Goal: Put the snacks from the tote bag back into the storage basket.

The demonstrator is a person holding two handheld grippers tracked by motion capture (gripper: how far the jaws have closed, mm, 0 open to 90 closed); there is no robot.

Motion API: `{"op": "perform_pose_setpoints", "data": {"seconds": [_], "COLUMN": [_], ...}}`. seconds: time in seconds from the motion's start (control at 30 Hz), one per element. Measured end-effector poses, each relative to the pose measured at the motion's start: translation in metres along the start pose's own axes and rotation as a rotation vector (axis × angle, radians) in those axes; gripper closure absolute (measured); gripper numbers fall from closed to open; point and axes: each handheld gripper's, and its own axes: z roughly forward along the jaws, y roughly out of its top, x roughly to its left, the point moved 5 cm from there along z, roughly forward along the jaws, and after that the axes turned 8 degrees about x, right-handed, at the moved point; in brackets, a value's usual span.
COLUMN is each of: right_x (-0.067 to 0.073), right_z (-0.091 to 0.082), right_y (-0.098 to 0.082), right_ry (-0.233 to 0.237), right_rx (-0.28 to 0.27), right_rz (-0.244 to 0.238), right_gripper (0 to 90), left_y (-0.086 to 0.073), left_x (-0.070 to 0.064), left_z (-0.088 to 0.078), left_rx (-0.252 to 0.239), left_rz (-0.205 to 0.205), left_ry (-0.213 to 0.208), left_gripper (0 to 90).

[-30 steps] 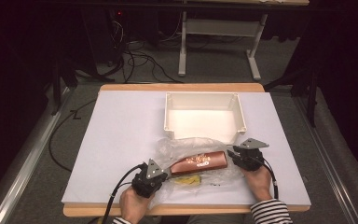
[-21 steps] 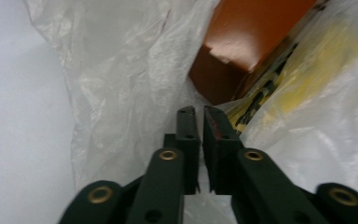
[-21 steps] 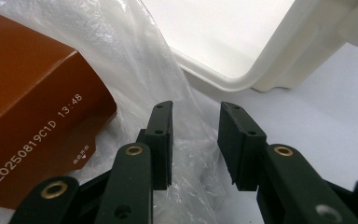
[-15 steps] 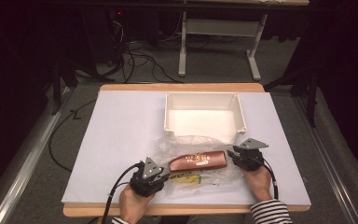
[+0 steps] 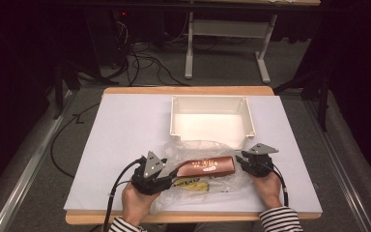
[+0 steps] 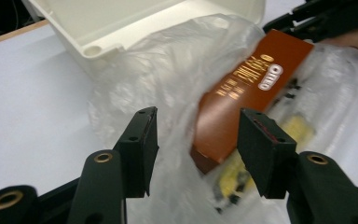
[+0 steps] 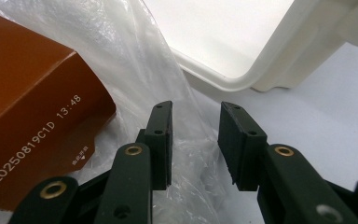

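Note:
A brown box (image 5: 207, 166) with gold print lies inside a clear plastic bag (image 5: 198, 147) on the white table top, with a yellow packet (image 5: 193, 185) under it. My left gripper (image 5: 171, 176) hovers at the box's left end. Its jaws have just been opening and now stand open (image 6: 198, 135), with bag film and the box's near corner (image 6: 214, 140) in the gap, untouched by the pads. My right gripper (image 5: 239, 162) sits at the box's right end, open (image 7: 195, 140). Loose bag film (image 7: 135, 56) passes between its jaws, and the box (image 7: 28, 107) lies to their left.
An empty white bin (image 5: 174, 116) stands just behind the bag, its rim close in the gripper views (image 6: 93, 42) (image 7: 270, 60). The white table top (image 5: 125, 135) stretches to the left. Beyond the table's far edge are a dark floor, cables and a desk frame.
My left gripper has opened and lifted a little off the bag at the box's left end. The right gripper and the box stay where they were.

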Motion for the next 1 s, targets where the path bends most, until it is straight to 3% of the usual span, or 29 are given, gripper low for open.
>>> {"op": "perform_pose_setpoints", "data": {"seconds": [0.2,0.3,0.4,0.47,0.5,0.67,0.87,1.0], "right_x": [0.000,0.000,-0.001,-0.001,0.000,0.000,0.000,0.000], "right_z": [0.000,0.000,0.000,0.000,0.000,0.000,0.000,0.000], "right_y": [0.000,0.000,0.000,0.000,0.000,0.000,0.000,0.000], "right_ry": [0.000,-0.001,0.001,0.001,0.000,0.000,0.000,0.003], "right_rx": [0.000,-0.001,-0.002,0.000,0.000,0.000,-0.001,-0.001], "right_rz": [0.000,-0.003,0.002,0.001,0.001,0.000,0.000,0.000], "right_gripper": [65.8,65.5,65.3,65.3,65.3,65.3,65.3,65.2], "left_y": [0.004,0.002,-0.001,-0.003,-0.003,-0.005,-0.004,-0.007], "left_x": [0.013,0.017,0.022,0.025,0.027,0.030,0.036,0.041], "left_z": [0.033,0.044,0.052,0.054,0.055,0.061,0.071,0.084], "left_rx": [0.076,0.060,0.050,0.034,0.034,0.071,0.095,0.152], "left_rz": [-0.041,-0.055,-0.070,-0.092,-0.096,-0.087,-0.097,-0.093], "left_ry": [-0.004,0.017,0.025,-0.015,-0.015,-0.018,0.021,0.063], "left_gripper": [42.7,43.5,52.5,63.5,69.6,88.3,90.0,90.0]}}
